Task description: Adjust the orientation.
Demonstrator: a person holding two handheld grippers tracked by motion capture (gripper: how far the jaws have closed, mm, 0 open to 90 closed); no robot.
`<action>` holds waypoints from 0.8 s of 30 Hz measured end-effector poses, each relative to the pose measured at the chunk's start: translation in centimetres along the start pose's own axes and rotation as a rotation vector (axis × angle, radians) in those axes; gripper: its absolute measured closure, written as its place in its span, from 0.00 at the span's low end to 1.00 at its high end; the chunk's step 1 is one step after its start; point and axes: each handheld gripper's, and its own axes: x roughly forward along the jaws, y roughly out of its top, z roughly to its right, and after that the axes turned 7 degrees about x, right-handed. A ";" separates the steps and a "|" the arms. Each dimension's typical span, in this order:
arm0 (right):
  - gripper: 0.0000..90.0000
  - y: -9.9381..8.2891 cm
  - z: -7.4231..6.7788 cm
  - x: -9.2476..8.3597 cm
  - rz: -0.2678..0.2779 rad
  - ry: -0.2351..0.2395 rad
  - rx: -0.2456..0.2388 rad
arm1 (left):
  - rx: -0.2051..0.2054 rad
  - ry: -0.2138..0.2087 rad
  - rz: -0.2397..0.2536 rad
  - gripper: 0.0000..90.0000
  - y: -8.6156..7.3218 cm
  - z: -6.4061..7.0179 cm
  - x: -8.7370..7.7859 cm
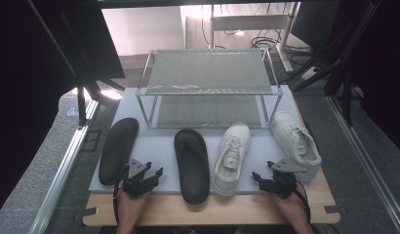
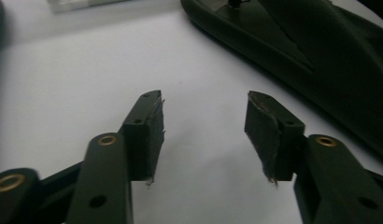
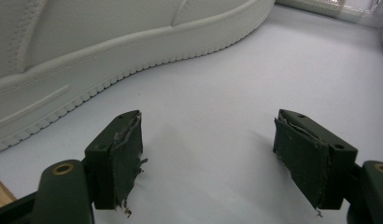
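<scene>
Four shoes lie on a grey mat (image 1: 159, 151): a black slipper (image 1: 117, 148) at the left, a second black slipper (image 1: 192, 163) in the middle, a white sneaker (image 1: 232, 156) and another white sneaker (image 1: 295, 141) at the right. My left gripper (image 1: 155, 171) rests low between the two slippers, open with bare mat between its jaws (image 2: 203, 100); the middle slipper (image 2: 320, 60) lies just to its right. My right gripper (image 1: 260, 175) sits between the two sneakers, open (image 3: 208, 119) and holding nothing, with a sneaker's sole (image 3: 87, 46) beside its left jaw.
A two-shelf metal shoe rack (image 1: 208, 85) stands at the back of the mat, both mesh shelves bare. The mat lies on a wooden tabletop (image 1: 212, 212). Dark stands and cables surround the table; a metal rail (image 1: 66, 165) runs along the left.
</scene>
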 end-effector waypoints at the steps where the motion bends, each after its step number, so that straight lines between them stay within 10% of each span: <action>1: 0.27 0.0 0.0 0.0 0.000 0.000 0.000 | 0.000 0.000 0.000 0.57 0.0 0.0 0.0; 13: 0.27 0.0 0.0 0.0 0.000 0.000 0.000 | 0.062 -0.063 -0.080 0.99 3.0 0.3 3.1; 24: 0.27 0.0 0.0 0.0 0.000 0.001 0.000 | 0.081 -0.066 -0.130 0.99 4.6 0.7 5.6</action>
